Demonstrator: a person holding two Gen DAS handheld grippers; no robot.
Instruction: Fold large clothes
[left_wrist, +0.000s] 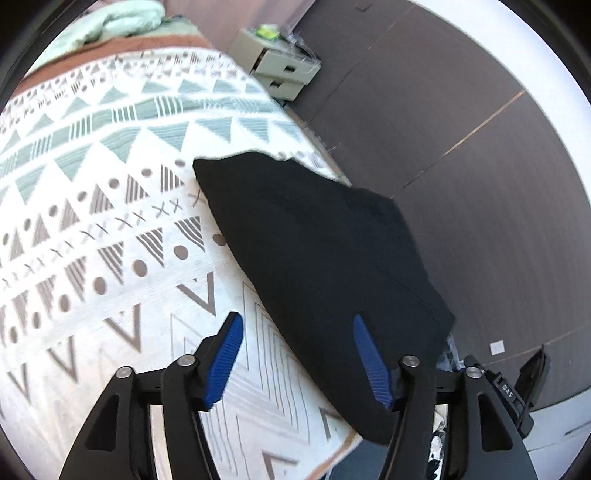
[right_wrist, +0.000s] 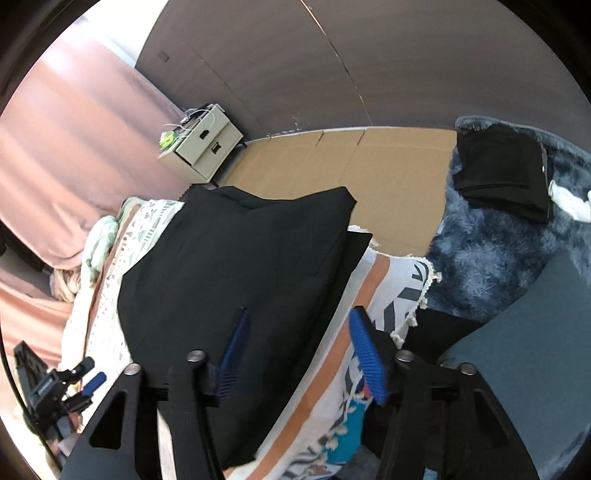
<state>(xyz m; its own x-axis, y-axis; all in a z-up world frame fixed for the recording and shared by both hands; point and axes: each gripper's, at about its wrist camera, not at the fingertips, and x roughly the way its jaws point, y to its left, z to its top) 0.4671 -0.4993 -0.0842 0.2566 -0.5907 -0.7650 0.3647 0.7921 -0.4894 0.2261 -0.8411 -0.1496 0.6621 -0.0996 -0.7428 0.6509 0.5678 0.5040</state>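
black garment (left_wrist: 317, 251) is lying folded on the patterned bed cover (left_wrist: 110, 206), near its edge. left gripper (left_wrist: 297, 363) and right gripper (right_wrist: 295, 354) are both gaping, empty. looks soft, limp, light; pinching corners or the folded edge seems best.

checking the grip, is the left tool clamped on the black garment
No, the left tool is open, its blue fingers spread apart above the black garment.

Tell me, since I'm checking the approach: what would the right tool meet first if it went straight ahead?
Most likely the black garment lying on the patterned blanket. The open right tool points along its near edge, though depth is hard to judge.
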